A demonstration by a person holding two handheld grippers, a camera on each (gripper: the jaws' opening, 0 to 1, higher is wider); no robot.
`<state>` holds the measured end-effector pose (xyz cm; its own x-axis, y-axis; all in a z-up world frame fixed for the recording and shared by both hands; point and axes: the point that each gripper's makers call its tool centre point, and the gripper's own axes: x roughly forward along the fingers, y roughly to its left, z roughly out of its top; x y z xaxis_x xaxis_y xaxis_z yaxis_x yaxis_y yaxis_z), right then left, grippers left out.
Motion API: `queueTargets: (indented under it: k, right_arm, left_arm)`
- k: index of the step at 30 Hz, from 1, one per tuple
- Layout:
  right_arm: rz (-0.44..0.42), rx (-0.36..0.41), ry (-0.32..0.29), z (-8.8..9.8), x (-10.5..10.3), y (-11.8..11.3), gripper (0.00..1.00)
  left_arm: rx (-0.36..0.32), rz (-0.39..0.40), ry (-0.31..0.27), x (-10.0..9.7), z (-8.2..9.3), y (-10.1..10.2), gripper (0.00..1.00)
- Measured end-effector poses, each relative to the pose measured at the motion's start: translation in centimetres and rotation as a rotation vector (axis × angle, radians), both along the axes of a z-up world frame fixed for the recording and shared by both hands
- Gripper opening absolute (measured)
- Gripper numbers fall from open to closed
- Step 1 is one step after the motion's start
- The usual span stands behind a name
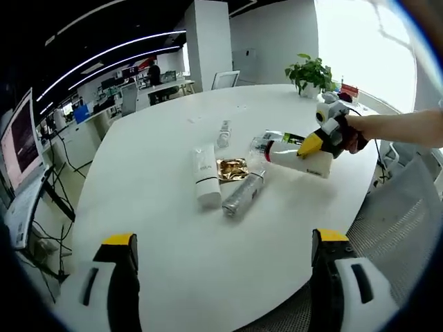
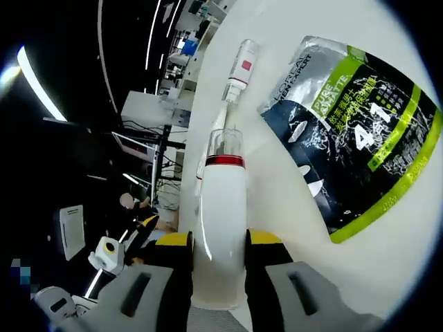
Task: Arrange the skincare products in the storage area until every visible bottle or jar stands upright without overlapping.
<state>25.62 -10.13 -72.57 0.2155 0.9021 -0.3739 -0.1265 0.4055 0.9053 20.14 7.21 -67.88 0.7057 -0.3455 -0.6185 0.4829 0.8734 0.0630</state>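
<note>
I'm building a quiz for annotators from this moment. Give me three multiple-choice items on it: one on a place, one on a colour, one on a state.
1. Where does the potted plant stand?
A. at the table's far edge, by the window
B. on the floor under the table
C. in the middle, among the products

2. What colour is the band below the clear cap of the white bottle in the right claw?
A. blue
B. red
C. green

3. How is the left claw?
A. shut on a tube
B. shut on the gold packet
C. open, holding nothing

Answers:
1 A: the left gripper view shows it at the far rim of the white table beside the bright window.
2 B: the right gripper view shows a red ring under the cap.
3 C: its jaws stand wide apart over bare tabletop.
</note>
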Motion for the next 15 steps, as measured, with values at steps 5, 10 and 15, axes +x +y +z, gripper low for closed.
queueTargets:
  k: [5,10,15]
  right_arm:
    - [-0.004,0.032,-0.019,0.7,-0.5,0.3,0.27]
    - [0.005,0.054,-0.038,1.3,-1.1,0.6,0.27]
    - [0.003,0.082,-0.069,2.1,-1.6,0.8,0.28]
  left_arm:
    - [-0.108,-0.042,0.014,0.6,0.7,-1.8,0.95]
    - [-0.090,-0.127,0.006,0.5,1.4,-3.6,0.90]
    - [-0.239,-0.167,0.009,1.5,2.4,-5.7,0.83]
